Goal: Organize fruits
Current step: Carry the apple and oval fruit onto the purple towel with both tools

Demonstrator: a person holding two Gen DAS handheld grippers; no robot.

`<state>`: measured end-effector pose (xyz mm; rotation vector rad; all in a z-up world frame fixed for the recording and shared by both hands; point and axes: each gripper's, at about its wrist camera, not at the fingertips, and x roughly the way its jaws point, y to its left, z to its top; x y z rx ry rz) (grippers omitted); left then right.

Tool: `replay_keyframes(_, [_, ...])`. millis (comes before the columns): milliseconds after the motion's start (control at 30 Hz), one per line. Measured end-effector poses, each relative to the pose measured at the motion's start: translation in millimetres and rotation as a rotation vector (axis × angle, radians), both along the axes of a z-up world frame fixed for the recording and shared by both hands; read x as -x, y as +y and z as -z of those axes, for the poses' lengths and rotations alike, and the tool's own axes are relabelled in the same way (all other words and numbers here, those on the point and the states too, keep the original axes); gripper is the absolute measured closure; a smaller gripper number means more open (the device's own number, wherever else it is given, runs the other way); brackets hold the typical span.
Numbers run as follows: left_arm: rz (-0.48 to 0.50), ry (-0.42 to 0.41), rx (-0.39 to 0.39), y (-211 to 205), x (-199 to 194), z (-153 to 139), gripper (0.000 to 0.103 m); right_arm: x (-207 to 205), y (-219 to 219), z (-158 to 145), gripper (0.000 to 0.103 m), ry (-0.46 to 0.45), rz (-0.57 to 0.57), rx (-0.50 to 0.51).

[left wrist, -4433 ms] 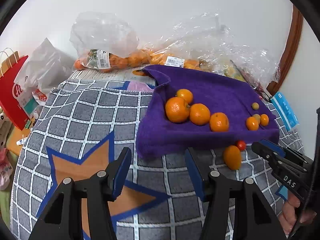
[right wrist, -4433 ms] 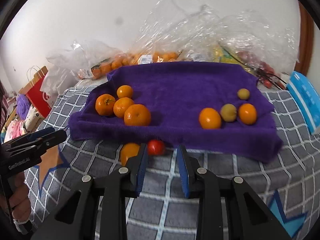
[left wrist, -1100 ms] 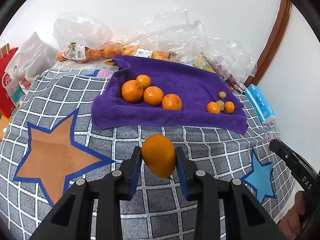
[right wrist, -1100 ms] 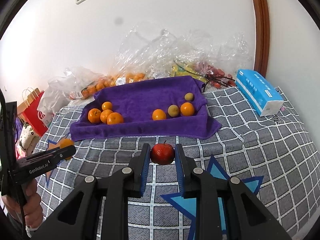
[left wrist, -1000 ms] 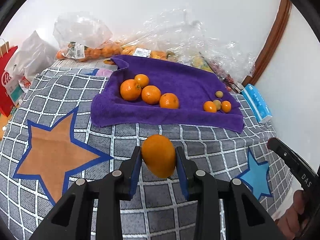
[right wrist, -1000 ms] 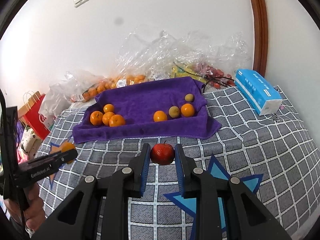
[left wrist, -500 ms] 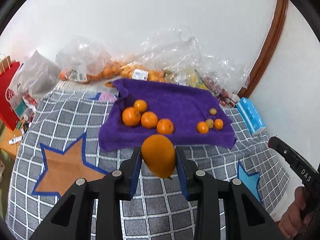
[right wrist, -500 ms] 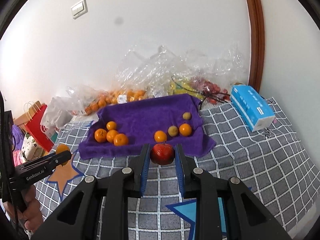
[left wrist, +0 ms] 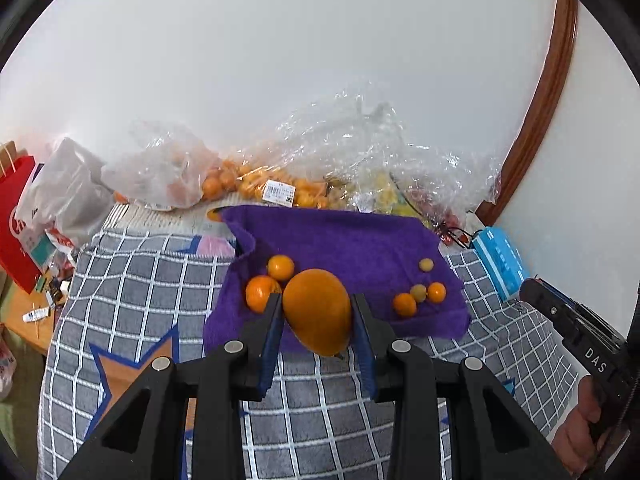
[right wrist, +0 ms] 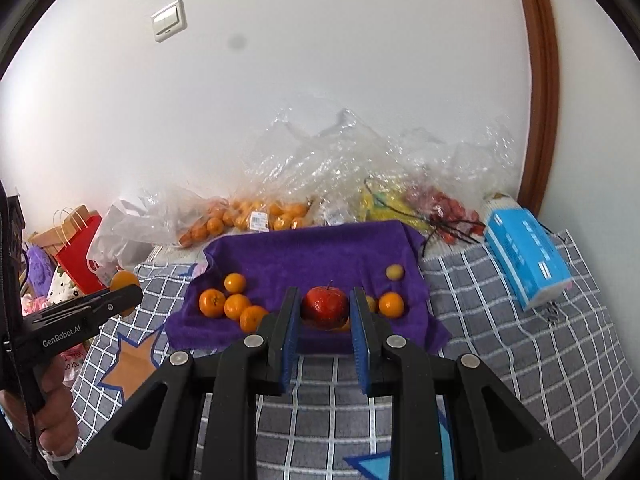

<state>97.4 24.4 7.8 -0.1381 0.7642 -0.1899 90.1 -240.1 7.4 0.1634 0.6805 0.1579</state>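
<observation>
Gripping an oval orange fruit (left wrist: 318, 310) between its blue pads, the left gripper (left wrist: 318, 320) fills the lower centre of the left wrist view. The fruit hangs clear of the checked blanket (left wrist: 152, 280) and overlaps the near edge of the purple towel (left wrist: 344, 240). That towel seems to serve as the sorting ground: larger oranges (left wrist: 262, 292) sit at its left, just beside the held fruit in the frame, while small fruits (left wrist: 418, 294) cluster at its right. At the right edge, a hand (left wrist: 580, 436) holds the other tool. Clear bags of fruit (left wrist: 280, 184) line the wall above.

In the right wrist view, the right gripper (right wrist: 325, 320) is clamped on a small red fruit (right wrist: 325, 307) at centre frame, likewise held off the blanket and before the towel's front edge. At the left edge the left gripper shows side-on, its orange fruit peeking out. A blue tissue pack (right wrist: 526, 252) lies at the right, apart from the towel. Judging by the groups, each carried fruit probably heads for its matching pile.
</observation>
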Motion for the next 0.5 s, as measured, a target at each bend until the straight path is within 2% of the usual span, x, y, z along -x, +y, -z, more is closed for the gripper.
replay_keyframes(500, [0.003,0.031,0.015,1,-33,10,0.071,-37,1,16,0.078,0.034,-0.008,0.003])
